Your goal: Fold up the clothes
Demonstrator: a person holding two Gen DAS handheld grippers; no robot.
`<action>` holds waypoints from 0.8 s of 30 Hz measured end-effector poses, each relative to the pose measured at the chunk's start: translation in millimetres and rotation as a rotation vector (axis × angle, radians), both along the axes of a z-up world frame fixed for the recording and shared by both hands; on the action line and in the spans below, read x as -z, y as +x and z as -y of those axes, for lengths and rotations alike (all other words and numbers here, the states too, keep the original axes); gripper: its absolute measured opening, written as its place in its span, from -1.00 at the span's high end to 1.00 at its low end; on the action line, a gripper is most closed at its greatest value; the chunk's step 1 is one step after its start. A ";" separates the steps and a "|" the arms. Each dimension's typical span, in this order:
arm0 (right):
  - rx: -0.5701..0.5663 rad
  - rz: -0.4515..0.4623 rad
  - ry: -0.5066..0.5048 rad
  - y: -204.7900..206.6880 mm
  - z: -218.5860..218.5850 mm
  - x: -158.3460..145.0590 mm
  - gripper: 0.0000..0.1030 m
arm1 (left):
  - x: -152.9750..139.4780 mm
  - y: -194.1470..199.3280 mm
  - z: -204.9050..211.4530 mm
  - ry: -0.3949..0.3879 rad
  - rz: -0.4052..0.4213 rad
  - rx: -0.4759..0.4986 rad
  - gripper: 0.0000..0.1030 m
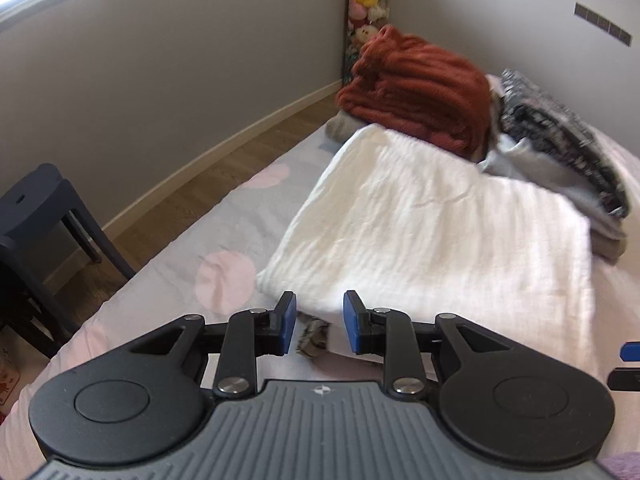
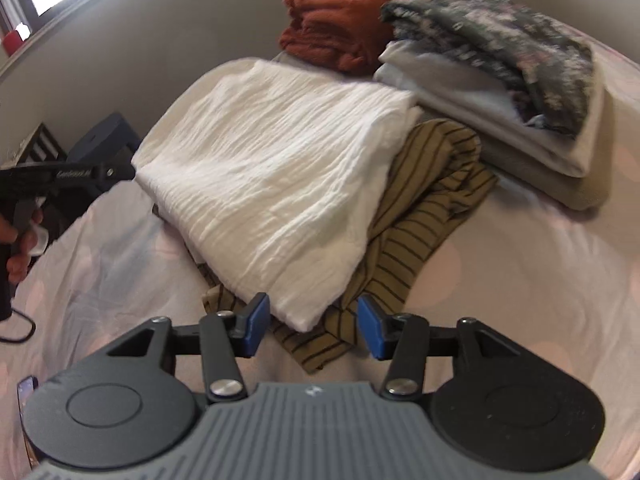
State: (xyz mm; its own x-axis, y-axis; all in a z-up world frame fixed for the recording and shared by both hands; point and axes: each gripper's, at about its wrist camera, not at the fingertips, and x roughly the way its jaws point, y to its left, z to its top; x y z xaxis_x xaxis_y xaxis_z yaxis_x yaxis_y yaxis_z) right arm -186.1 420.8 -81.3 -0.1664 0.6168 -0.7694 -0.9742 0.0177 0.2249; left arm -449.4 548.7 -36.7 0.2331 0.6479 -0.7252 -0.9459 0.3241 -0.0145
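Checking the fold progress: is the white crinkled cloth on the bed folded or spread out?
Folded. The white crinkled cloth lies as a compact layered rectangle, doubled edges showing, atop an olive striped garment.

Folded white crinkled cloth (image 2: 276, 168) atop rumpled striped olive garment (image 2: 424, 208)

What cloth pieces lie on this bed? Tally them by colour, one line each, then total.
White: 1, the folded white cloth
Rust-red: 1, the rust-red cloth
Olive with dark stripes: 1, the striped garment
Dark floral: 1, the floral garment
Pale grey or beige: at least 2, the pale folded pieces under the floral one
Total: at least 6
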 end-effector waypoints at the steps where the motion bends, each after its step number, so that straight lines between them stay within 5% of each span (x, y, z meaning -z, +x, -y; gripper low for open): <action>1: 0.023 0.007 0.021 0.2 5.9 -5.4 -0.23 | -5.8 2.9 7.6 0.013 0.004 0.006 0.42; 4: 0.062 0.031 0.089 -2.9 22.6 -25.5 -0.42 | -27.2 14.6 35.6 0.067 0.012 0.009 0.05; 12: 0.169 0.085 0.236 -8.2 59.7 -85.3 -0.82 | -71.3 43.0 95.0 0.097 0.060 0.004 -0.18; 19: 0.241 0.084 0.311 -5.5 93.9 -117.3 -0.84 | -84.4 68.6 148.7 0.170 0.012 -0.055 -0.46; 24: 0.256 0.077 0.311 -13.6 116.0 -113.4 -0.84 | -86.2 67.9 178.4 0.158 0.041 -0.071 -0.46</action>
State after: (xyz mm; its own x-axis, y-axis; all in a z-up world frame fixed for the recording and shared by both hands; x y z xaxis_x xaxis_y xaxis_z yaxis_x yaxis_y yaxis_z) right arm -199.7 304.9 32.2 0.0739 0.8358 -0.5441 -0.9613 0.2048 0.1840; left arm -381.5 370.3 49.5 0.2103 0.7688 -0.6040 -0.9661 0.2579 -0.0081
